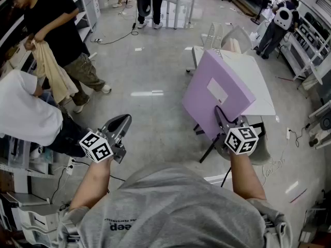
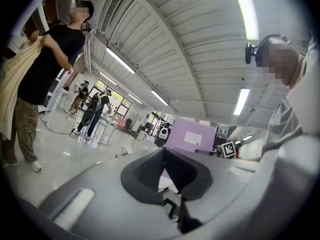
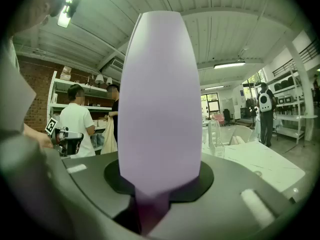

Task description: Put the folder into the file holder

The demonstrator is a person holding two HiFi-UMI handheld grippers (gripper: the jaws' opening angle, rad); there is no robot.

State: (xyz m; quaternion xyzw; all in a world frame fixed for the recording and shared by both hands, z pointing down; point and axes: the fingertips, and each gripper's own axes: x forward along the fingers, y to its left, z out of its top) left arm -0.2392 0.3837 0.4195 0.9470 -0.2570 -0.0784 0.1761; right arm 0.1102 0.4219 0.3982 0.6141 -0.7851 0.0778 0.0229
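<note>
Between the jaws of the right gripper [image 1: 221, 115], one lilac folder [image 1: 230, 87] is being clamped by its lower edge. The pads are being pressed on both faces, so the folder is being carried upright with a slight lean, its free top edge pointing away from the gripper. This low grip is judged to be leaving the leading edge bare for sliding into a slot. One white label [image 1: 217, 91] is being shown on the face turned towards the head view.

Ahead of the right gripper, past the folder, one white table [image 1: 258, 94] is being used as the stand for one clear file holder [image 1: 225, 36]. Its dividers are too faint to be counted. Folder and holder are being seen well apart, so the folder is judged as not yet delivered.

Off to the left of the right gripper, the left gripper [image 1: 122, 122] is being held level, its jaws brought together on nothing. It is judged to be parked aside, out of the folder's path.

Counts being entered:
- Grippers: two.
- Marker cubes: two, one [image 1: 96, 146] on the left gripper and one [image 1: 241, 140] on the right.
- Folders: one.
- File holders: one.
- Tables ahead of the tool: one.
- Bystanders: at least four are being seen farther off across the floor.
</note>
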